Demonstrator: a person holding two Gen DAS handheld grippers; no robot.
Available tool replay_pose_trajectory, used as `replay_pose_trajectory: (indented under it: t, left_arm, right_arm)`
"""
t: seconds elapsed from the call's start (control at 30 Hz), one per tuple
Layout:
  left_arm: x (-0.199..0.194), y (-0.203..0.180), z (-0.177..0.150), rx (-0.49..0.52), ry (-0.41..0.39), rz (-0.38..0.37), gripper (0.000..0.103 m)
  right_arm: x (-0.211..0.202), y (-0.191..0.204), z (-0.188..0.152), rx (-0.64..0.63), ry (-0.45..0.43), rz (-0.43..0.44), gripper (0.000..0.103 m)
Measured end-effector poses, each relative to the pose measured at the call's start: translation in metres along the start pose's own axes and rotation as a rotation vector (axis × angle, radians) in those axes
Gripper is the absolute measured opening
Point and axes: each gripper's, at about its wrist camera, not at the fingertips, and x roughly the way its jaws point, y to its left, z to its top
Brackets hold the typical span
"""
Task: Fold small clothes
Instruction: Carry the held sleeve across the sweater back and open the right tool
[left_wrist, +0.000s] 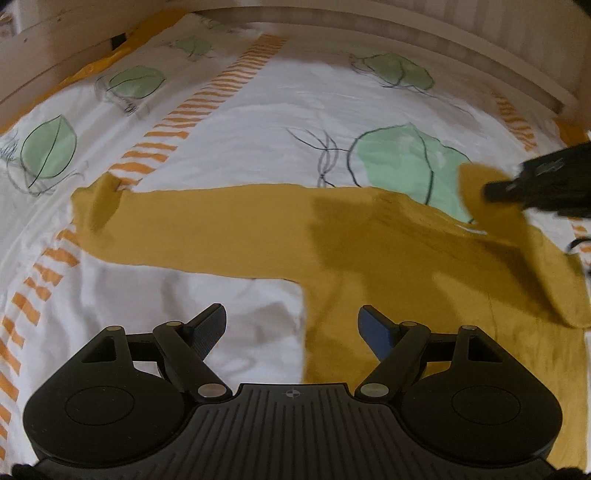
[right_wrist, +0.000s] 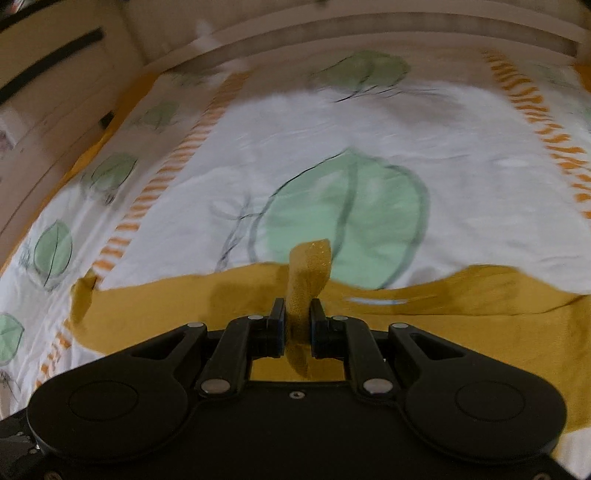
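Observation:
A mustard-yellow garment (left_wrist: 229, 232) lies spread on the bed, one long sleeve stretched to the left. My left gripper (left_wrist: 293, 325) is open and empty, low over the garment's left edge where sleeve meets body. My right gripper (right_wrist: 297, 314) is shut on a fold of the yellow garment (right_wrist: 308, 273), lifting it above the rest of the cloth. In the left wrist view the right gripper (left_wrist: 495, 192) shows at the right edge, holding a raised flap of the garment. The garment's lower part is hidden under both grippers.
The bed has a white cover (left_wrist: 258, 122) printed with green leaves and orange striped bands. A pale wooden bed frame (left_wrist: 406, 40) runs along the far side. A cabinet with a dark handle (right_wrist: 48, 62) stands at the left.

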Motion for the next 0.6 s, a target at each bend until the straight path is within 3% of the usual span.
replay_pose_trajectory:
  t: [0.23,0.37,0.4,0.47,0.6]
  left_arm:
    - [-0.001,0.017,0.005,-0.049,-0.002,0.006,0.078]
    - [0.003,0.021,0.007,-0.058,-0.001,0.003,0.078]
    - [0.005,0.022,0.007,-0.058,-0.003,0.001,0.078]
    - [0.008,0.022,0.008,-0.059,-0.01,-0.015,0.078]
    - [0.02,0.027,0.009,-0.12,-0.017,-0.09,0.078]
  right_arm:
    - [0.048,0.039,-0.019,-0.007,0.038,0.04,0.02]
    - [0.058,0.041,-0.032,0.002,0.023,0.115,0.036]
    - [0.059,0.041,-0.033,0.003,0.013,0.124,0.053]
    - [0.053,0.038,-0.038,-0.013,-0.022,0.129,0.067]
    - [0.03,0.019,-0.049,-0.046,-0.09,0.073,0.067]
